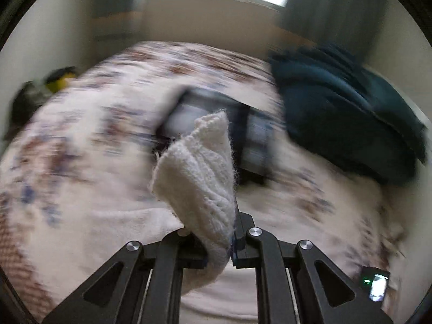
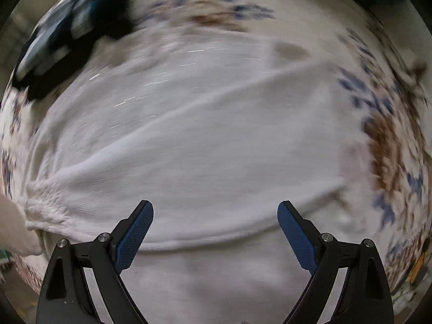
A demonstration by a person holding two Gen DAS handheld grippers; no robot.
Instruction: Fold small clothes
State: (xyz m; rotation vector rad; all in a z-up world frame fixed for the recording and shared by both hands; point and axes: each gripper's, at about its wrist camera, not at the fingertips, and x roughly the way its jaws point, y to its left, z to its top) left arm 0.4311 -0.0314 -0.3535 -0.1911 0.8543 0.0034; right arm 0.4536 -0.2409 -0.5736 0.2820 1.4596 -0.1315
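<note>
A white knit sweater lies spread on a floral bedspread, with a fold line running across it. My left gripper is shut on a ribbed corner of the white sweater and holds it up above the bed. My right gripper is open and empty, its blue pads hovering just over the sweater's near edge. Both views are blurred by motion.
A dark teal garment is heaped at the right of the bed. A blue-and-white checked garment lies mid-bed, and also shows in the right wrist view. A small device with a green light sits at the bed's near right.
</note>
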